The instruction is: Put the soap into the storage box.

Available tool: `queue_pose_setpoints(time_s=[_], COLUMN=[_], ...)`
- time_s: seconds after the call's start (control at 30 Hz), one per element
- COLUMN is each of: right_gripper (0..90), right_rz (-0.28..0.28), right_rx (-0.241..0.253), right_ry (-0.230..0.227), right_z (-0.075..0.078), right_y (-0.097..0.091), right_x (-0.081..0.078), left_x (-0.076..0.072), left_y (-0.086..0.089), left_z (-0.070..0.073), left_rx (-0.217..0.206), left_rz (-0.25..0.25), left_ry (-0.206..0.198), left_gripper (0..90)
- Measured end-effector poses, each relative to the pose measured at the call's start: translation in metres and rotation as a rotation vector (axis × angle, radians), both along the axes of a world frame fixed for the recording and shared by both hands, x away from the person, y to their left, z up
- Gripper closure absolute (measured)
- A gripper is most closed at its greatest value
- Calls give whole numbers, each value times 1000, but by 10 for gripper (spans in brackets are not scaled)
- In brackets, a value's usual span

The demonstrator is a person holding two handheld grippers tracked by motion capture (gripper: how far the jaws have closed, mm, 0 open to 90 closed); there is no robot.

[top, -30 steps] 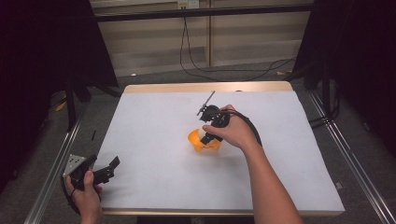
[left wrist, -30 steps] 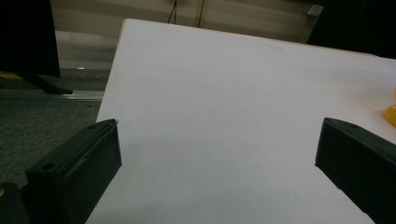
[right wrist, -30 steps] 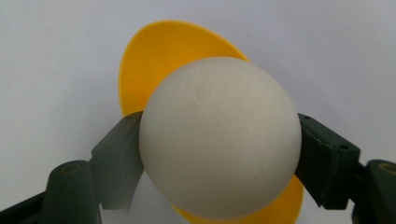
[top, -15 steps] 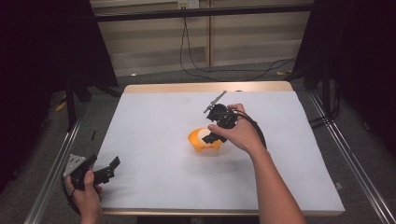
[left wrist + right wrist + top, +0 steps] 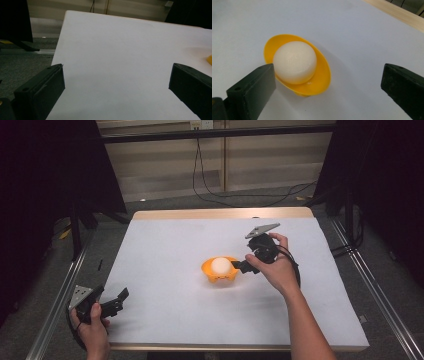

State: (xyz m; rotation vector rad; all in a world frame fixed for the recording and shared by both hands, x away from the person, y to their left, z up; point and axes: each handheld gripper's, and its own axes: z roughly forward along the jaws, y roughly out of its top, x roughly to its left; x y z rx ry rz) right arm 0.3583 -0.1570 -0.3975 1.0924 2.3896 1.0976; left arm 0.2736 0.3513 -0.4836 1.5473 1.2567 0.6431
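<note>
Counter: white-topped counter (image 5: pixel 165 270) with a pale wood strip along its far edge, seen from above in the high view.
Bowl: small orange-yellow bowl (image 5: pixel 220 270) standing near the middle of the counter, slightly toward the right gripper.
Ball: a white, smooth ball (image 5: pixel 220 265) sits inside the bowl, rising above its rim; in the right gripper view it rests against the bowl's near-left wall (image 5: pixel 295 62).
Right gripper: right gripper (image 5: pixel 243 265) is held by the right hand (image 5: pixel 274 265) just right of the bowl, its grey three-cornered plate tipped up toward the far side.
Right fingers: spread wide and released, grasping nothing; in the right gripper view the left finger (image 5: pixel 252 87) stands just beside the bowl's rim, the other finger well off to the right over bare counter.
Left gripper: left gripper (image 5: pixel 119 299) is held by the left hand (image 5: pixel 90 322) at the near left corner of the counter, well apart from the bowl.
Left fingers: spread wide and released (image 5: pixel 42 86), with only bare white counter between them.
Floor: grey floor beyond the counter with black cables (image 5: pixel 220 195) lying on it.
</note>
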Motion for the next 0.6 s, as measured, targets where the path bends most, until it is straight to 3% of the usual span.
queue_pose_setpoints(time_s=[0.2, 0.3, 0.43, 0.6], right_gripper=[0, 0, 0, 0], right_rz=[-59, -74, -124, -167], right_rx=[35, 53, 88, 97], right_ry=[-73, -78, -97, -114], right_z=[-7, -9, -14, -20], right_y=[-23, -31, -54, -75], right_x=[-16, -20, -33, -46], left_x=[0, 0, 0, 0], left_y=[0, -1, -1, -1], left_z=[0, 0, 0, 0], left_rx=[5, 1, 4, 5], left_rz=[-1, -3, -3, -3], left_ry=[0, 1, 1, -1], left_gripper=[0, 0, 0, 0])
